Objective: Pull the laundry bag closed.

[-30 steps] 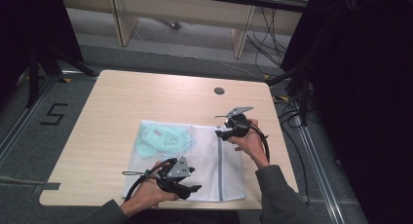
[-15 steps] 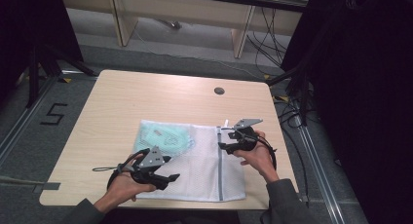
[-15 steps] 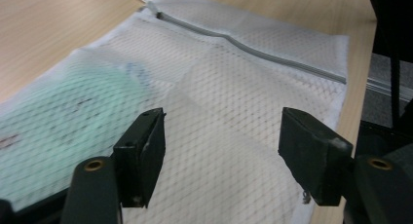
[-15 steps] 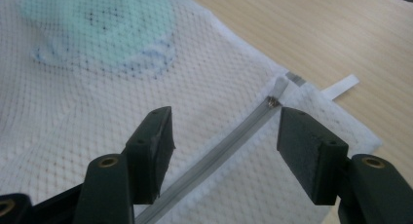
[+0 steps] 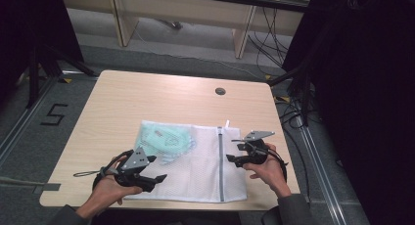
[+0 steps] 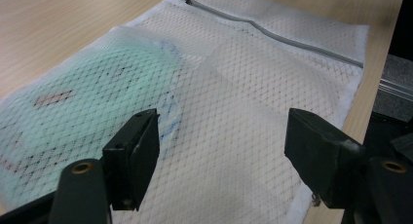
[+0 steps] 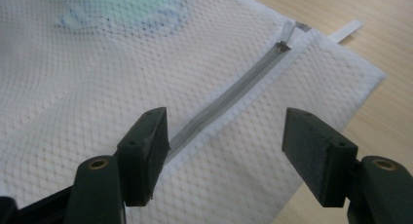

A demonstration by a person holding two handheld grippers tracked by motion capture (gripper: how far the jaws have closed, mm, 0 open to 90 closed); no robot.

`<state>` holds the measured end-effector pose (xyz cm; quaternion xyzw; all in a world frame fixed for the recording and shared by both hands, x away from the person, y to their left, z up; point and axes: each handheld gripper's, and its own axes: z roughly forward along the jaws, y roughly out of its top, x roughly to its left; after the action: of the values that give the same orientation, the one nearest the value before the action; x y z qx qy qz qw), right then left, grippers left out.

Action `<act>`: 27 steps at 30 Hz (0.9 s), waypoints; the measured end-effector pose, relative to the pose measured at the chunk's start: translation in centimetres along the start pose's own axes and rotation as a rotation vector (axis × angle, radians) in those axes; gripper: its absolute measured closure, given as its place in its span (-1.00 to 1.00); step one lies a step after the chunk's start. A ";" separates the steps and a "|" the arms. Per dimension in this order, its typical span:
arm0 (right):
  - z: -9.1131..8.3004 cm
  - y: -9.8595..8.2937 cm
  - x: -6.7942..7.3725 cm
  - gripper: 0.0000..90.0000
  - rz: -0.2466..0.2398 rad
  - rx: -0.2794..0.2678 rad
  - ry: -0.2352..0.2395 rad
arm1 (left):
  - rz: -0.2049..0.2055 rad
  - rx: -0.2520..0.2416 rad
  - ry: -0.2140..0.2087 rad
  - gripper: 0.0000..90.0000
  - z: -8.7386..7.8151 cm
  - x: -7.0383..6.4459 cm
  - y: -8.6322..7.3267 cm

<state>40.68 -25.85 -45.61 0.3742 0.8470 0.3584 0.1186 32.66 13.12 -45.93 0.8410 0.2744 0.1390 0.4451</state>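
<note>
Pale wood makes up the table (image 5: 147, 95), and a white mesh laundry bag (image 5: 195, 171) is lying flat on its near half, a mint-green garment (image 5: 164, 139) showing through the mesh at the bag's left end. A grey zipper (image 7: 229, 104) is running across the bag near its right end, its pull (image 7: 287, 31) sitting at the far edge. The left gripper (image 6: 221, 156) is hanging over the bag's left part with its jaws spread wide, holding nothing. The right gripper (image 7: 224, 146) is hovering over the zipper, jaws equally wide and empty. The person seems to be lining up on the zipper; next, the right gripper likely needs to reach the pull while the left pins the mesh.
</note>
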 end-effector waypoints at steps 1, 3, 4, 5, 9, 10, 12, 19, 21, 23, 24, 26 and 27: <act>-0.2 -0.3 0.1 -0.24 0.000 -0.007 0.004 | -0.008 -0.009 0.001 -0.37 0.0 0.0 -0.1; -0.5 -0.8 0.1 -0.25 -0.016 -0.004 0.001 | -0.013 -0.001 0.013 -0.38 -0.3 0.1 -0.3; -0.6 -1.0 0.3 -0.25 0.002 -0.005 0.003 | -0.027 -0.018 0.012 -0.39 -0.3 0.1 -0.5; -0.8 -1.2 0.7 -0.26 0.038 0.006 0.012 | -0.003 0.006 0.009 -0.39 -0.6 0.3 -0.5; -1.4 -1.9 0.8 -0.28 0.020 0.024 0.009 | -0.044 -0.011 0.031 -0.40 -0.9 0.2 -1.0; -1.5 -2.2 0.9 -0.29 0.017 0.015 0.018 | -0.033 -0.017 0.028 -0.40 -1.0 0.3 -1.1; -2.0 -2.5 1.1 -0.31 0.005 0.053 0.013 | -0.035 0.011 0.038 -0.41 -1.4 0.4 -1.2; -2.7 -4.4 1.8 -0.33 0.017 0.038 0.017 | -0.074 -0.009 0.063 -0.42 -2.1 0.5 -1.8; -2.8 -4.7 1.8 -0.34 0.001 0.056 0.011 | -0.055 0.002 0.066 -0.42 -2.3 0.6 -2.0; -2.9 -4.9 2.0 -0.34 0.014 0.056 0.014 | -0.053 0.003 0.066 -0.42 -2.3 0.6 -2.1; -2.9 -5.1 1.9 -0.34 -0.011 0.056 -0.005 | -0.046 0.013 0.065 -0.42 -2.4 0.6 -2.1; -3.1 -5.1 2.1 -0.36 0.015 0.065 0.011 | -0.058 0.024 0.079 -0.42 -2.4 0.5 -2.2; -3.0 -5.3 2.0 -0.36 -0.006 0.057 -0.002 | -0.053 0.029 0.084 -0.42 -2.5 0.5 -2.2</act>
<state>35.04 -28.41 -47.03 0.3750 0.8580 0.3334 0.1097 31.12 16.05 -46.35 0.8333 0.3171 0.1583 0.4243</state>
